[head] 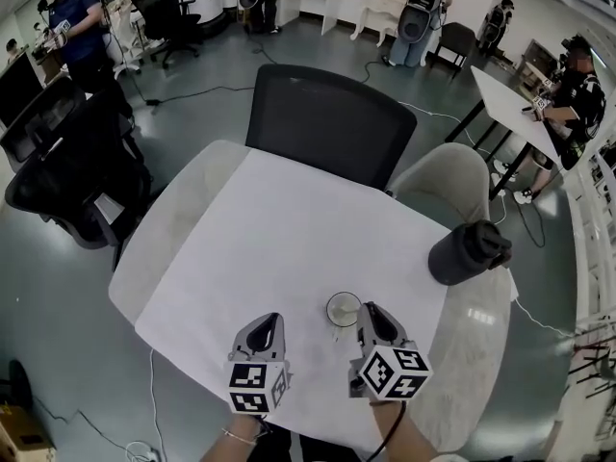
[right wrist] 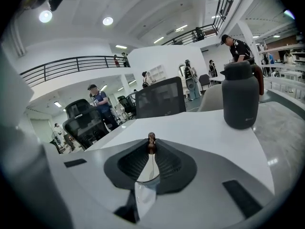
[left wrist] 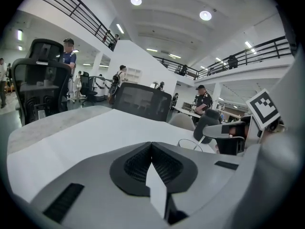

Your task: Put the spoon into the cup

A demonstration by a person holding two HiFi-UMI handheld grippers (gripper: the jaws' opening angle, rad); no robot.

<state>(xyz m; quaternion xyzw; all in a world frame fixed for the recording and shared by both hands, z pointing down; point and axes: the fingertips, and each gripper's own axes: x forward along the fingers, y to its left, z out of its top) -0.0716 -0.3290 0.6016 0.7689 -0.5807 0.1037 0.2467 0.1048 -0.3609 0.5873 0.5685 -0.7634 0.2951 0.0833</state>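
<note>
As we look along the right gripper (right wrist: pixel 151 146), we see its jaws pinched nearly together on a thin, shiny metal, brown-knobbed spoon (right wrist: pixel 151 139). The spoon's long axis follows the jaws' own line. The knob points forward past the fingertips, and the shaft runs back toward the camera.

From the head view, the small clear glass cup (head: pixel 344 309) stands just beside this gripper's (head: pixel 369 308) tips, on their left, between the two tools. The left gripper (left wrist: pixel 151 146) has its jaws pressed together with nothing in them and sits near the cup's other side.

Ahead of both grippers the white sheet (head: pixel 289 239) lies bare up to the black mesh office chair (head: pixel 327 123). The pale round table (head: pixel 173 219) shows beyond the sheet's left side, and the sheet's near edge lies close behind the tools.

A dark grey lidded jug (right wrist: pixel 240 97) stands well apart, ahead and right of the right gripper. We cannot read the small mark on it. The marker cubes (head: pixel 390 372) carry only black-and-white squares.
</note>
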